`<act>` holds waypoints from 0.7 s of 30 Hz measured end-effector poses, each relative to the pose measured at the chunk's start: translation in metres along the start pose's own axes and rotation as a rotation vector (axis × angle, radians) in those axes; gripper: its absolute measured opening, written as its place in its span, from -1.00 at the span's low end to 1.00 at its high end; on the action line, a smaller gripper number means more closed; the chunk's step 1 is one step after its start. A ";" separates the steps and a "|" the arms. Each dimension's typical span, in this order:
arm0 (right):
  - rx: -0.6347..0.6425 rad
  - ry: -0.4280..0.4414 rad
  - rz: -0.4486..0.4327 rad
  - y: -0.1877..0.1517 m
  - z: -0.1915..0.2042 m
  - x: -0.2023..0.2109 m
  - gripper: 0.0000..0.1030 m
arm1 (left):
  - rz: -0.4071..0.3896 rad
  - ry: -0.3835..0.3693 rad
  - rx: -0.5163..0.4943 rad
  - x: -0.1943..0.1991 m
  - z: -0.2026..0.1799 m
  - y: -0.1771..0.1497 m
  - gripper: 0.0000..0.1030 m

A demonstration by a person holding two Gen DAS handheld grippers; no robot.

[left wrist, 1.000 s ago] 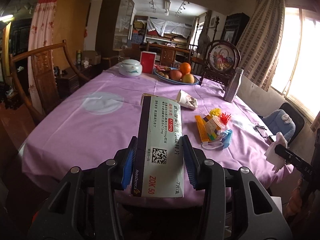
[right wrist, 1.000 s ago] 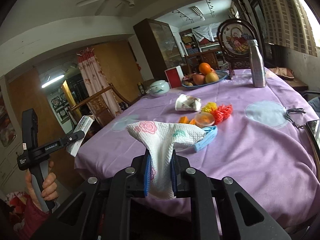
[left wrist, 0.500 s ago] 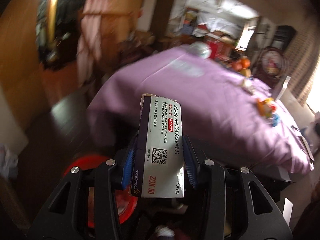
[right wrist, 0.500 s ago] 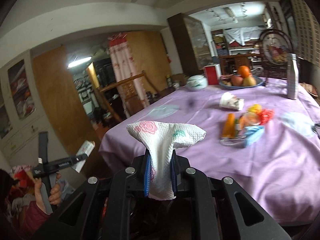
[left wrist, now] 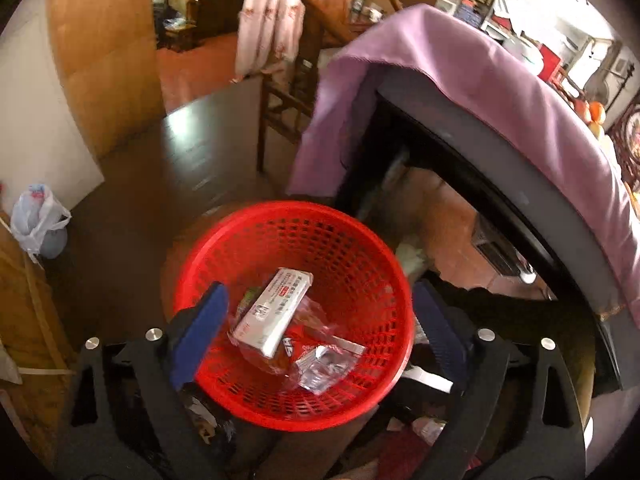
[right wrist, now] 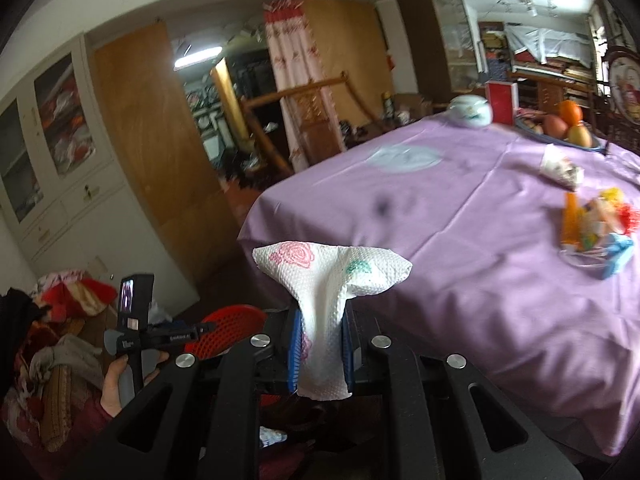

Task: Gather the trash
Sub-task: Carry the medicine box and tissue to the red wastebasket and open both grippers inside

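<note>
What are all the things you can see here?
Basket: one, red, on the floor by the table.
Box: one, white, in the basket.
Wrappers: a few, silvery and red, in the basket.
Tablecloth: one, purple, over the table.
Fruit: several, orange and red, in a dish at the far end.
Jar: one, white, far end.
Napkin: one, white with flowers, in the right gripper.
Left gripper: open, over the basket.
Right gripper: shut on the napkin.

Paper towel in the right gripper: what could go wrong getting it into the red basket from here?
The paper towel is light and flared above the right gripper, so it may drift past the red basket. The open left gripper hangs over the basket and could block the drop. The tablecloth corner hangs nearby.
</note>
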State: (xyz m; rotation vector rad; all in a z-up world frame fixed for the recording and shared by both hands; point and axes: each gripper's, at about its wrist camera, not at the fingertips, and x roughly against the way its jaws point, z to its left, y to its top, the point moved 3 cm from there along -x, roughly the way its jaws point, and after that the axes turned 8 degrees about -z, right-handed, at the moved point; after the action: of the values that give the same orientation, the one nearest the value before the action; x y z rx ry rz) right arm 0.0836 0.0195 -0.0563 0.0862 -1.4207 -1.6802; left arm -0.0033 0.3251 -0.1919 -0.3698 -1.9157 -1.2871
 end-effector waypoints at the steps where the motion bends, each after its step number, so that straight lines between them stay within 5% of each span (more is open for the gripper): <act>1: 0.005 0.009 0.013 -0.002 0.006 -0.005 -0.67 | -0.011 0.014 0.002 0.002 0.005 0.001 0.79; 6: 0.045 0.089 0.100 -0.010 0.038 -0.045 -0.67 | -0.060 0.090 0.042 0.012 0.033 0.010 0.85; 17: 0.143 0.291 0.326 -0.043 0.139 -0.154 -0.67 | -0.115 0.118 0.161 0.030 0.081 0.015 0.87; 21: 0.184 0.314 0.413 -0.065 0.167 -0.199 -0.43 | -0.112 0.127 0.180 0.029 0.091 0.012 0.87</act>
State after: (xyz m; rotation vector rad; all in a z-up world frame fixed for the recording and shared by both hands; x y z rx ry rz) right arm 0.0683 0.2705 -0.1470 0.1424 -1.2503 -1.1420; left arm -0.0550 0.4056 -0.1795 -0.0882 -1.9472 -1.1687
